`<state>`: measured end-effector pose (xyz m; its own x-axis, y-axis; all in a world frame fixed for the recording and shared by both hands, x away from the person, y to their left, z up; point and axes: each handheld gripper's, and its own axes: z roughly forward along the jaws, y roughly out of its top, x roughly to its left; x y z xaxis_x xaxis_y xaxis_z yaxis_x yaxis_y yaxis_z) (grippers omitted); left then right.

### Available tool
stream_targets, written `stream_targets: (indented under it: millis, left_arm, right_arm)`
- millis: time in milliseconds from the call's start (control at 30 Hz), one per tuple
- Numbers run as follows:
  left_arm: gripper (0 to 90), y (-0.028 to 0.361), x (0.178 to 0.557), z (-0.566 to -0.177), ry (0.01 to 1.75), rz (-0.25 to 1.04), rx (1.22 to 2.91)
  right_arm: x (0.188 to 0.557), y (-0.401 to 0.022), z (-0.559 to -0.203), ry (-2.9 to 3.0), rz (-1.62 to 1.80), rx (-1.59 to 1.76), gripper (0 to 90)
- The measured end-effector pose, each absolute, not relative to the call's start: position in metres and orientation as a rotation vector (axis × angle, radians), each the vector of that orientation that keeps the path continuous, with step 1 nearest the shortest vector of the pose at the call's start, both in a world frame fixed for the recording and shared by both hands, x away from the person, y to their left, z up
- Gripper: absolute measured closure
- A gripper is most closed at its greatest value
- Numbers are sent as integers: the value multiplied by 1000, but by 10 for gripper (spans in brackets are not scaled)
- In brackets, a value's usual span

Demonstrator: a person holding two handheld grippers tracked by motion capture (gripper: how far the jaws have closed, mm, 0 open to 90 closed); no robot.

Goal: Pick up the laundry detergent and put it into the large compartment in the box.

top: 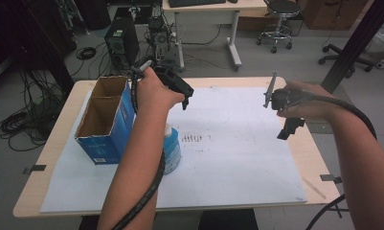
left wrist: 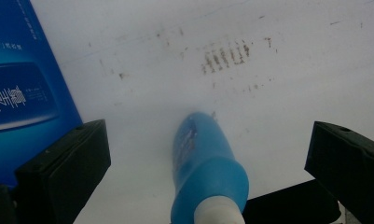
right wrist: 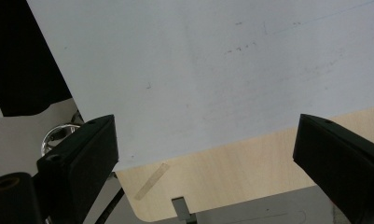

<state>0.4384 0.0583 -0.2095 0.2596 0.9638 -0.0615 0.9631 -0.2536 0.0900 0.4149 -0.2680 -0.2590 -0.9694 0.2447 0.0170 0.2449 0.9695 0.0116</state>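
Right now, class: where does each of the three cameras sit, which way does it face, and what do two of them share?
High view: above the table's near side, looking forward and down; both forearms show.
Left gripper view: rides the left gripper, faces down at the blue plastic bottle; open jaws.
Right gripper view: rides the right gripper, faces the table corner; open jaws.
Shared: bottle, blue cardboard box.

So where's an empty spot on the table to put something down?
The white sheet is bare from the blue bottle across to its right edge, apart from some brown smudges. The left side is crowded: the open blue carton stands there with the bottle close beside it.
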Motion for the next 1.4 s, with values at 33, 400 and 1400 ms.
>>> stream_targets:
  millis: [33, 400, 1400]
  left_arm:
    - [2, 57, 438, -208, 1840, 12, 2409]
    - [2, 49, 427, -192, 1756, 28, 2454]
    - [2, 52, 406, -180, 1430, -130, 2648]
  right_arm:
    - [414, -268, -258, -3101, -18, -393, 64]
    - [412, -272, -254, -3108, -28, -403, 64]
    - [411, -274, -250, -3107, -31, -419, 64]
